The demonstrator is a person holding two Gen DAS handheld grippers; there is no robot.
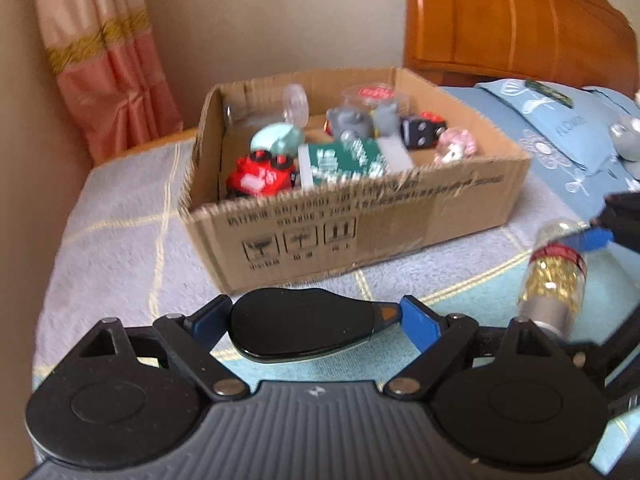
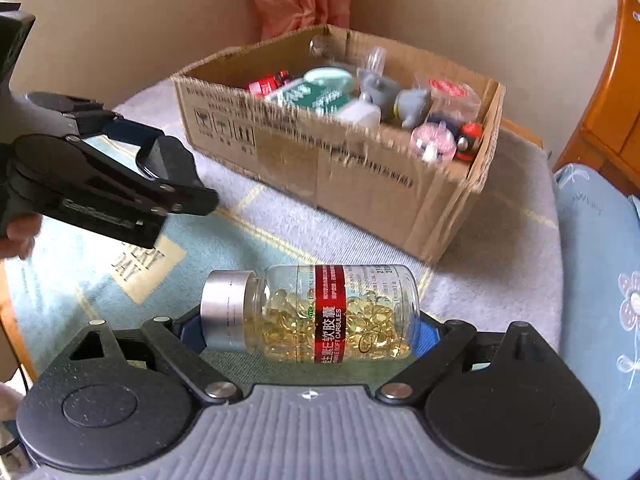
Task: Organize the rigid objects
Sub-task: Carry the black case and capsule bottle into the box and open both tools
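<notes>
My left gripper [image 1: 308,320] is shut on a flat black oval object [image 1: 300,328], held crosswise above the bedspread in front of the cardboard box [image 1: 440,216]. My right gripper [image 2: 312,328] is shut on a clear capsule bottle [image 2: 320,312] with yellow softgels, a red label band and a silver cap pointing left. The bottle also shows in the left wrist view [image 1: 554,280] at the right. The box [image 2: 360,176] holds several toys and packets: a red toy car [image 1: 260,176], a green packet [image 1: 348,160], grey figures [image 2: 380,88]. The left gripper shows in the right wrist view [image 2: 168,176].
The box stands on a grey and blue bedspread [image 1: 120,220]. A pink curtain [image 1: 104,60] hangs at the back left, a wooden headboard [image 1: 520,20] at the back right. A blue pillow [image 1: 560,128] lies right of the box, with grey objects [image 1: 628,140] on it.
</notes>
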